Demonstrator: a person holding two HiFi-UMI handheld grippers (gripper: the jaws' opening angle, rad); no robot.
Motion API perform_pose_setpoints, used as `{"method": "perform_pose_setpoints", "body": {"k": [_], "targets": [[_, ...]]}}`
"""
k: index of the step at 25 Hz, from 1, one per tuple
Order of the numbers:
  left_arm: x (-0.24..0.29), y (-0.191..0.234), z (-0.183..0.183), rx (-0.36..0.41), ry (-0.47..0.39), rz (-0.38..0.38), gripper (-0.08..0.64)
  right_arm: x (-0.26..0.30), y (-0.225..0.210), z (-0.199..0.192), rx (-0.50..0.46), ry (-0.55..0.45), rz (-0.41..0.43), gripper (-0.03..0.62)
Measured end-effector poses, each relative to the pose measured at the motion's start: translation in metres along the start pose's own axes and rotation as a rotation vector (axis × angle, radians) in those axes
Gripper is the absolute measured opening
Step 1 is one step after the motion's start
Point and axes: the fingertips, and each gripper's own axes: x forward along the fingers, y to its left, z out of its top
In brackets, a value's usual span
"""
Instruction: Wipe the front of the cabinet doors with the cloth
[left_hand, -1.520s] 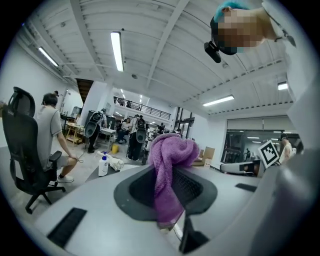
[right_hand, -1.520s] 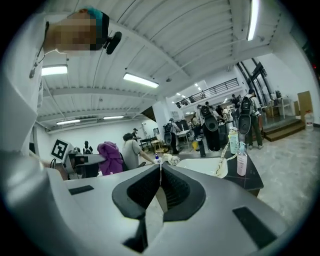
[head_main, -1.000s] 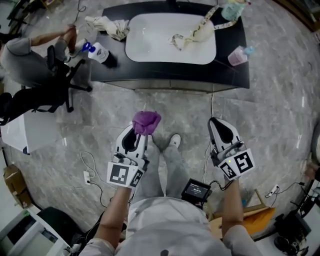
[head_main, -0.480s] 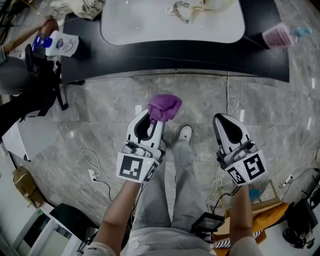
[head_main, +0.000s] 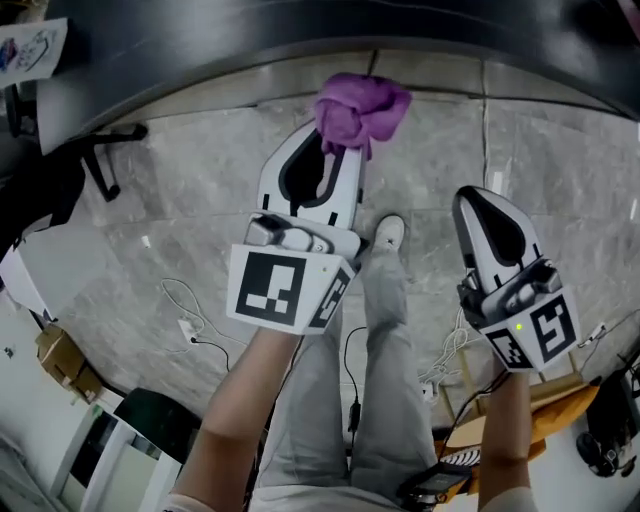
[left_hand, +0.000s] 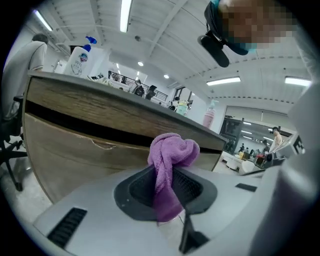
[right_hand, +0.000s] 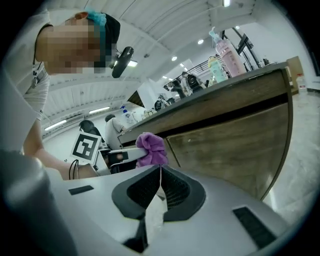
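- The left gripper (left_hand: 167, 189) is pinching the purple cloth (left_hand: 172, 152) between its jaws. The cloth is bunching into a wad past the jaw tips, with a tail trailing back between them.
- The right gripper (right_hand: 159, 175) is holding nothing, its jaws pressed together. In the head view it is hanging further back from the cabinet than the left one.
- The cabinet doors (left_hand: 75, 155) are standing straight ahead of the wad, under the dark counter (head_main: 300, 40). In the left gripper view there seems to be a gap between cloth and wood, so wiping is probably not yet under way.
- The door fronts are upright, running left to right below a dark slot. My reading is that the left gripper is the nearer one and needs to push forward until the wad is pressing flat on the wood, then sweep sideways along that length.
- The person's feet are standing on the marble floor (head_main: 200, 200) just before the cabinet.
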Motion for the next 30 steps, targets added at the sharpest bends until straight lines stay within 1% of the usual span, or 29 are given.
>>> {"method": "perform_pose_setpoints", "body": {"k": [4, 10, 14, 18, 22, 30], "targets": [[0.017, 0.002, -0.014, 0.004, 0.002, -0.018, 0.078, 0.009, 0.001, -0.015, 0.027, 0.01, 0.001, 0.029], [0.036, -0.009, -0.008, -0.012, -0.021, -0.026, 0.078, 0.008, 0.002, -0.009, 0.083, -0.018, -0.005, 0.029], [0.036, -0.009, -0.004, -0.014, -0.02, -0.047, 0.078, 0.013, 0.006, -0.003, 0.093, -0.027, -0.018, 0.029], [0.024, 0.018, -0.004, -0.022, -0.019, -0.04, 0.078, 0.033, 0.02, -0.011, 0.098, -0.013, -0.018, 0.029], [0.015, 0.054, -0.005, -0.007, -0.023, -0.029, 0.078, 0.062, 0.035, -0.022, 0.098, 0.014, -0.007, 0.029], [-0.003, 0.087, -0.001, -0.02, -0.034, 0.011, 0.078, 0.09, 0.058, -0.022, 0.089, 0.031, 0.032, 0.029]]}}
